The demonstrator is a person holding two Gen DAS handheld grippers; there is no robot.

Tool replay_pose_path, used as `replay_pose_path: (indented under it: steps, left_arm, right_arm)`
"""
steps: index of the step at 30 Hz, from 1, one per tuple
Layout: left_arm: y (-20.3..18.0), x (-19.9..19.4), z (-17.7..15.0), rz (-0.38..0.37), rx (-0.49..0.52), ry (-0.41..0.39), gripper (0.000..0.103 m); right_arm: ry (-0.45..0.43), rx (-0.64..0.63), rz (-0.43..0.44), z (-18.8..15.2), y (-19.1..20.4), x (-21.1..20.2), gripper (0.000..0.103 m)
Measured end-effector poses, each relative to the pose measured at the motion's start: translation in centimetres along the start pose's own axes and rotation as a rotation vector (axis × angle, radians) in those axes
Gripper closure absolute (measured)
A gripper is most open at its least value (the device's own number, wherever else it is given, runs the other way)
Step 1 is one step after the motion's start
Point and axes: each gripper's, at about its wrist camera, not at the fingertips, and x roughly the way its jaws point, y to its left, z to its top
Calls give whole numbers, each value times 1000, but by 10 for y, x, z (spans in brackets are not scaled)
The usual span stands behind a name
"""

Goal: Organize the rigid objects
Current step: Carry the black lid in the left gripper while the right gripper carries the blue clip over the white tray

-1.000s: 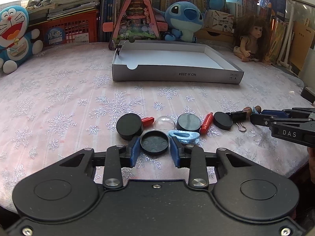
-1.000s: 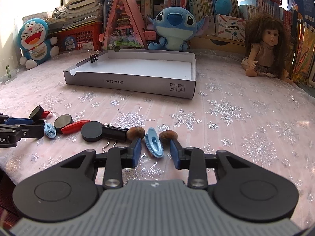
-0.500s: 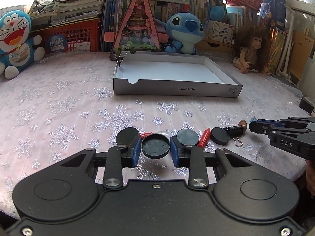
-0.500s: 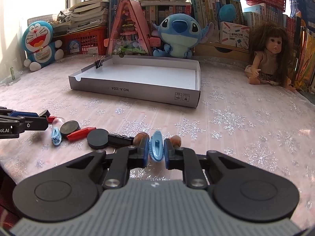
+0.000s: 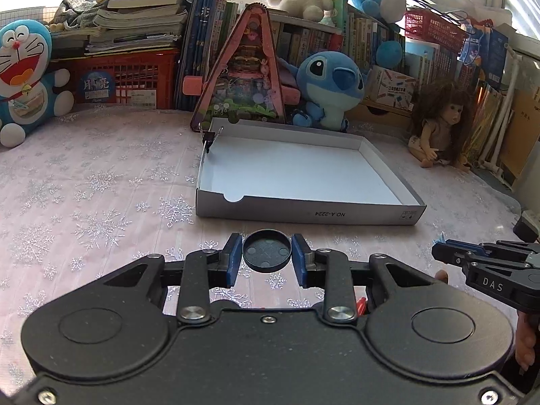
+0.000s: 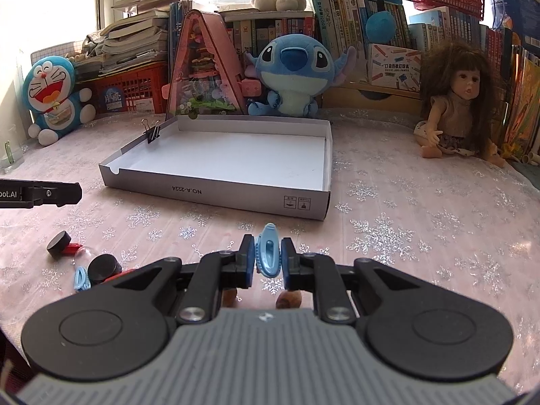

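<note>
Both grippers have lifted clear of the table since 1 second ago; the left gripper [image 5: 266,256] pinches a black cap [image 5: 266,250] between its fingers; the right gripper [image 6: 267,259] pinches a blue clip [image 6: 267,253]; the tray [image 5: 303,208] lies ahead of both, so drop-off looks next.

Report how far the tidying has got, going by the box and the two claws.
Done: nothing loose lies in the white box; only a binder clip sits on its wall. In hand: left claw grips a black cap, right claw a blue clip. Left: black discs, a second blue clip and red pieces on the cloth.
</note>
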Motion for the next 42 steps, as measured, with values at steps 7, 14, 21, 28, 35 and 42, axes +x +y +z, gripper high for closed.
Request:
replay_pose_path:
  steps: [7,14,21,28,35,42]
  left_arm:
    - [-1,36,34,-8,-22,26,74]
    - [5,81,69,-13,-74,86,74]
    - [-4,130,87,24,-45,150,74]
    - [-12,161,86,50,-18,186,73]
    - [-14,174,78,65,-1,204,73]
    - [-12,179,73,79,0,206,73]
  right_arm:
    - [13,24,21,32,-7,22,83]
    - [67,73,73,67,-17,58,83]
    - [157,95,88,89,-21,104,82]
    - [197,64,81,93,-15,129,82]
    - [227,58,66,90,-14,143,82]
    - [239,45,58,88,-13,148,82]
